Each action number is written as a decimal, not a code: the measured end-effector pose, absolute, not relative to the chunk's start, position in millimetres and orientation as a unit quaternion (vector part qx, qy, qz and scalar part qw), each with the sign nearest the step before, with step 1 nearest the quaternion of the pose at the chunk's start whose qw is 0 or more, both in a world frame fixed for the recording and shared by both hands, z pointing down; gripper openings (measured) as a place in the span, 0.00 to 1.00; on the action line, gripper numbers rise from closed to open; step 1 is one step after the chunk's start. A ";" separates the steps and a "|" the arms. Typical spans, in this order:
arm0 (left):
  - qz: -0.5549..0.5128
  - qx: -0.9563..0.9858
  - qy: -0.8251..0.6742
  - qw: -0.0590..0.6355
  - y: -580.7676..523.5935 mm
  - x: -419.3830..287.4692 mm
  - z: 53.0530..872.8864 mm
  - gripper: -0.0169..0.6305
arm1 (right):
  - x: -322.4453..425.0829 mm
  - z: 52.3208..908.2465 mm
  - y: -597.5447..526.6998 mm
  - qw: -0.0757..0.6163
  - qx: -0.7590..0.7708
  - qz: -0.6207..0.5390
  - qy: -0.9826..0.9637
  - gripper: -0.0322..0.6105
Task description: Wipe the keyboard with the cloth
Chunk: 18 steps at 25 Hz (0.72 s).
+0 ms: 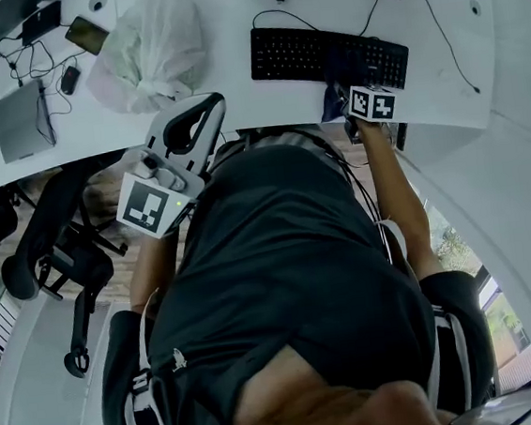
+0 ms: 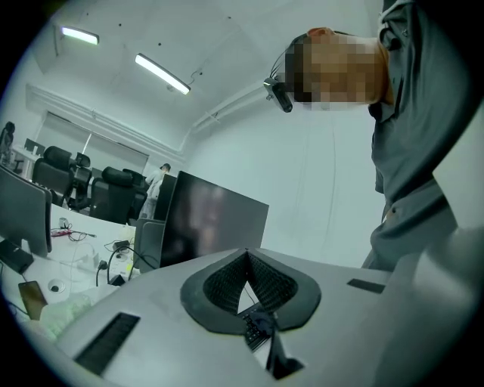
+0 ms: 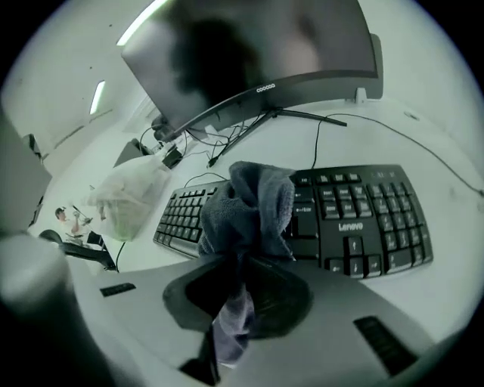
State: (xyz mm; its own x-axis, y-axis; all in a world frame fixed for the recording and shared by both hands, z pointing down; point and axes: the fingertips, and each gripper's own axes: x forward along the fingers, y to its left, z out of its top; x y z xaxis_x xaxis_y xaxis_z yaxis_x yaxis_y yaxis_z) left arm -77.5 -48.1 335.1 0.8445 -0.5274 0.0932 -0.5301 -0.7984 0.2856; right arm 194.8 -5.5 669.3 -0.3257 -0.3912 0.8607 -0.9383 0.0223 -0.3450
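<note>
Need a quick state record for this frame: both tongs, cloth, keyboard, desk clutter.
right tongs: shut on the cloth, pointing down at the keyboard
left tongs: shut, empty, held near the person's torso
cloth: dark, bunched, in front of the keyboard's middle keys; contact unclear
keyboard: black, on the white desk, below the monitor
clutter: plastic bag left of the keyboard in the head view

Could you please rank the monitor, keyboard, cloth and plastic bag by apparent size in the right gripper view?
1. monitor
2. keyboard
3. cloth, enlarged by nearness to the camera
4. plastic bag, close to the cloth, so this pair is unsure
</note>
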 end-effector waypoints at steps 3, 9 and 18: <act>0.002 0.953 -0.265 0.148 -40.1 -74.2 333.7 0.03 | 214.9 646.5 -48.2 0.279 0.537 0.429 -0.670 0.12; -0.001 0.956 -0.259 0.139 -21.0 -74.8 327.7 0.03 | 238.4 659.3 -75.9 0.245 0.563 0.458 -0.642 0.12; -0.003 0.952 -0.274 0.134 -6.9 -82.7 329.8 0.03 | 230.7 639.8 -29.6 0.272 0.548 0.428 -0.666 0.11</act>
